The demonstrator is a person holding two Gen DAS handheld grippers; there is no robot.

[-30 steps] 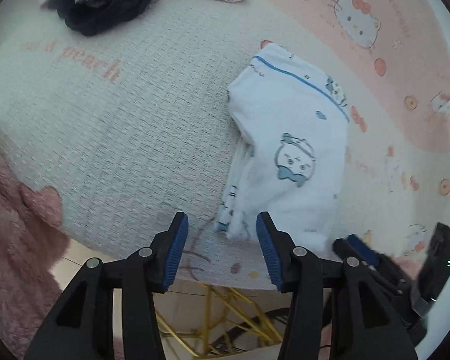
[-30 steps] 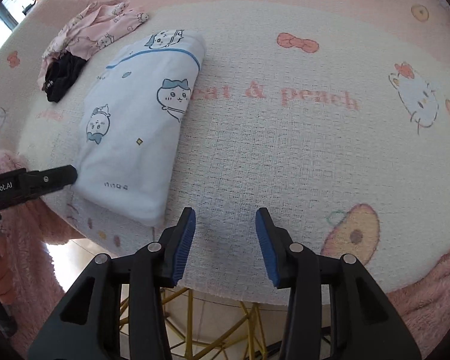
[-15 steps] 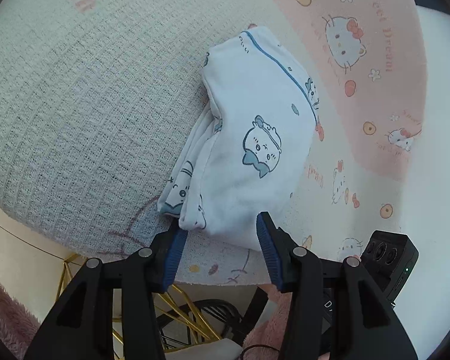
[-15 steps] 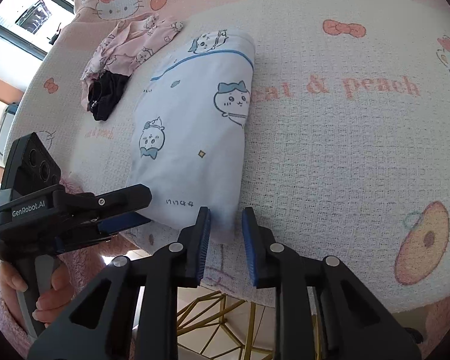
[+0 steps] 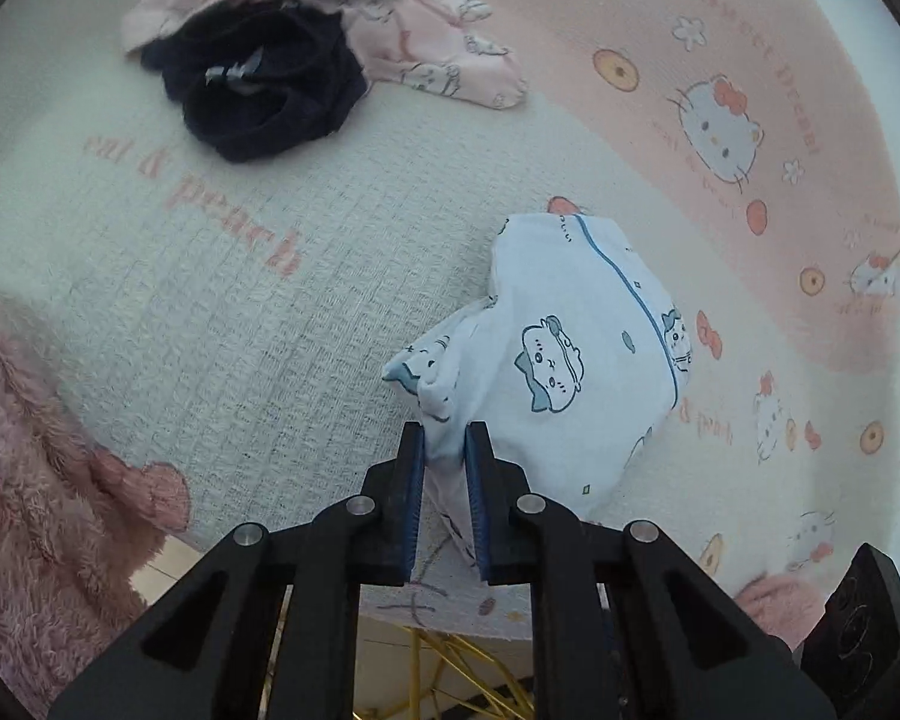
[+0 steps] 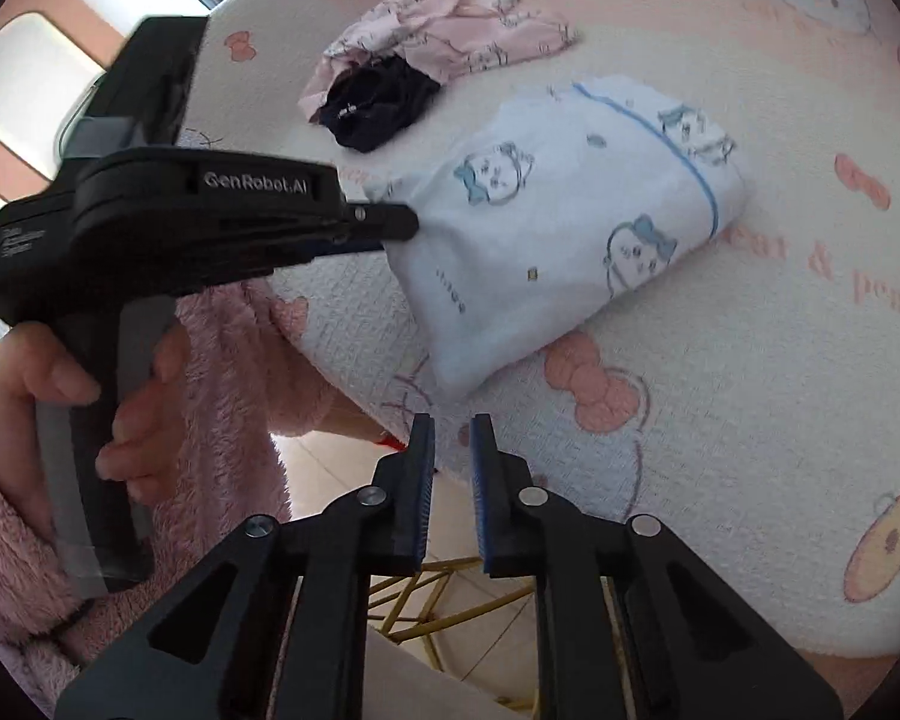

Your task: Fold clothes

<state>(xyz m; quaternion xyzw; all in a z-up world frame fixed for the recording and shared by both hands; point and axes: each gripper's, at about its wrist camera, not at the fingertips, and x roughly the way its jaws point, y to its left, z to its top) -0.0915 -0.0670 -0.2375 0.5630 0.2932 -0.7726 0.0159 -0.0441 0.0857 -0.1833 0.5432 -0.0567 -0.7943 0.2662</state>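
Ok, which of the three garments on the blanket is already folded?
The white cartoon-print garment, a neat bundle that the left gripper pinches at its near corner. The pink printed garment and black garment lie crumpled together farther back.

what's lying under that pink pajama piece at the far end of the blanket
A dark garment pokes out from under the pink pajama piece, both on the blanket. How far it reaches underneath is hidden.

The left gripper point(image 5: 444, 438) had just been closing, and its blue pads pinched the near corner of the folded white garment point(image 5: 576, 354), lifting it off the printed blanket point(image 5: 210, 300). Farther back lay a dark garment point(image 5: 264, 90), apparently overlapping a crumpled pink garment point(image 5: 426, 30).
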